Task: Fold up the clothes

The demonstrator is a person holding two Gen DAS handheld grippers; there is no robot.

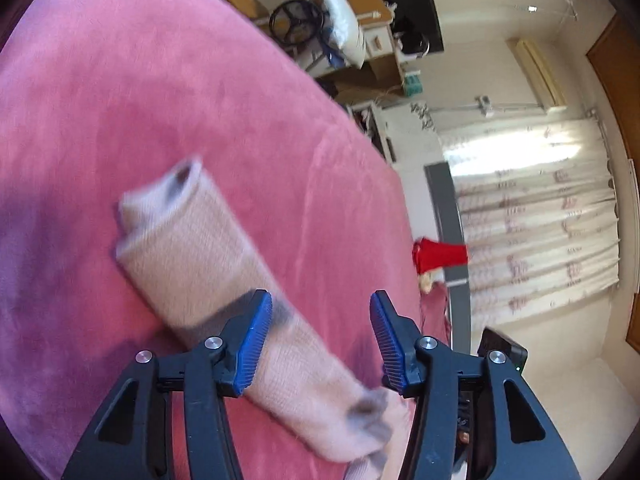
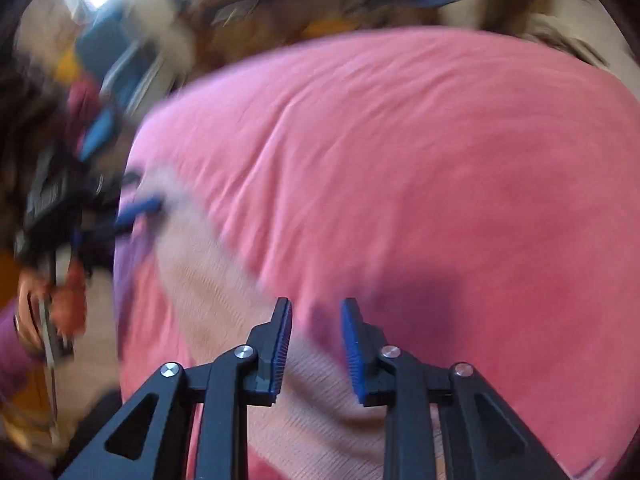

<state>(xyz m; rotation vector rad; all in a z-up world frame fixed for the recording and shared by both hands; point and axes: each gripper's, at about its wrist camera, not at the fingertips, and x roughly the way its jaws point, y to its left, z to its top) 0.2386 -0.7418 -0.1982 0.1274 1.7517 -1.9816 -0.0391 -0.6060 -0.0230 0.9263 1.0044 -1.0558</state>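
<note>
Left wrist view shows a beige knitted sock lying on a pink bed cover, running from its open cuff at centre left of the frame down to grey-tipped toes at the lower centre. The left tongs stand wide apart with nothing between the blue pads; one pad sits over the sock's grey heel patch, but whether it touches the knit I cannot tell. The picture is blurred by motion.

Right wrist view, more blurred still, has the same sock passing from the lower centre up toward the left of the frame, where the left tongs appear as a smear of black and blue at its far end. The right tongs are parted to a moderate gap and hold nothing; the ribbed knit lies beneath and just behind them.

The sock looks light, soft and limp, so it should sag and drape from any pinch and slide easily over the cover. The cuff and the toe seem the best holds, one per tongs, to bring end to end.

Beyond the bed, at the upper right of the left view, stand a curtain, a red cloth and cluttered furniture, all well apart. Nothing lies on the cover near the sock to obstruct it.
</note>
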